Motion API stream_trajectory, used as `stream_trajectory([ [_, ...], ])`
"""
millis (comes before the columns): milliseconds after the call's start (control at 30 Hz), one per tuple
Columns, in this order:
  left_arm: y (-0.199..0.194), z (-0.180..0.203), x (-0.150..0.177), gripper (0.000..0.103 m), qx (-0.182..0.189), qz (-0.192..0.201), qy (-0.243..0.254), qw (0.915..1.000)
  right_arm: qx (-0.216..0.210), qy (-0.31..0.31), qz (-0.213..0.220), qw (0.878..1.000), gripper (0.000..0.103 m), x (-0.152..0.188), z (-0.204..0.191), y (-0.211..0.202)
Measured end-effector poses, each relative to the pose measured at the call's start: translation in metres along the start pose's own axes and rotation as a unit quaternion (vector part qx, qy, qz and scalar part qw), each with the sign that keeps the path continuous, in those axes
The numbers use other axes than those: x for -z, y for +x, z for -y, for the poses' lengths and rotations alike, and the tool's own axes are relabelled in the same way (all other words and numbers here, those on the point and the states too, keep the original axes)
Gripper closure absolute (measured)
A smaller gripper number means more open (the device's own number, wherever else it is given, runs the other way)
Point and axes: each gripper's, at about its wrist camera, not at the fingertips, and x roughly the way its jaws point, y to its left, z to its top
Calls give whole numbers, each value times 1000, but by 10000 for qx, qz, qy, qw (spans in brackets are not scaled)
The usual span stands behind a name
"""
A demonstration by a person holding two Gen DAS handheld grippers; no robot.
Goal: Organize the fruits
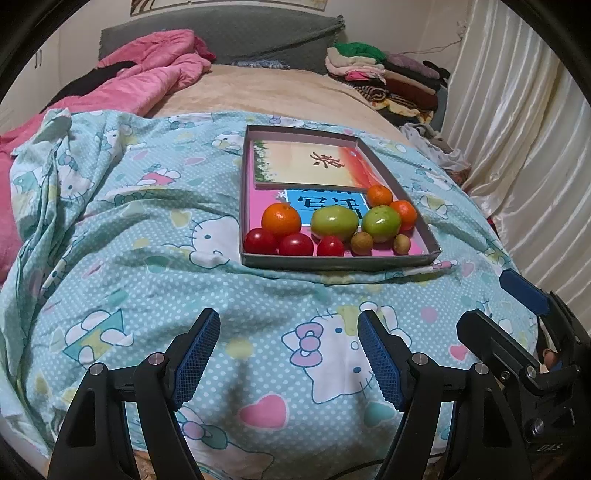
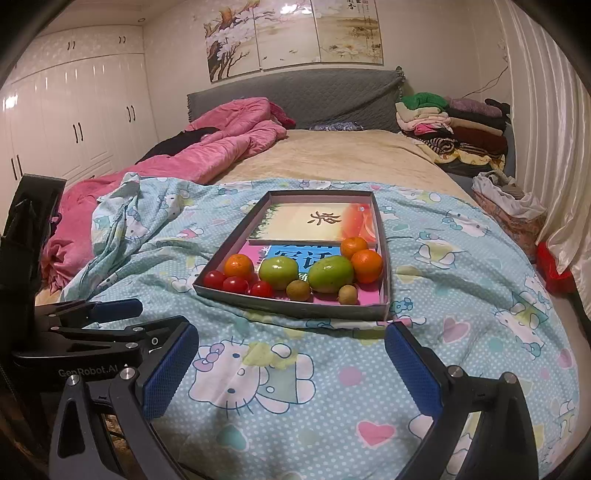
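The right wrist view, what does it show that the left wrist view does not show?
Only the right wrist view shows the white wardrobe and the whole flower painting. Only the left wrist view shows the right gripper from outside, open. Both show the grey tray on the Hello Kitty sheet, holding oranges, green fruits and tomatoes, and the folded clothes.

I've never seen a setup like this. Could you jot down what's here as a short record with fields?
Setting: bed with Hello Kitty sheet
Container: shallow cardboard box on the sheet
Fruits in box: three oranges, two green fruits, three red tomatoes, two small brownish fruits
Also in box: booklet
Left gripper: open, empty
Right gripper: open, empty
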Motion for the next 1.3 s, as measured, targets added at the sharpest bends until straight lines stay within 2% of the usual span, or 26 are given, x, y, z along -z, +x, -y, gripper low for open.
stream_trajectory([
  [1300,-1,1,-1,25,-155,8,103,9998,13,4,1,10000,1,0,0,0],
])
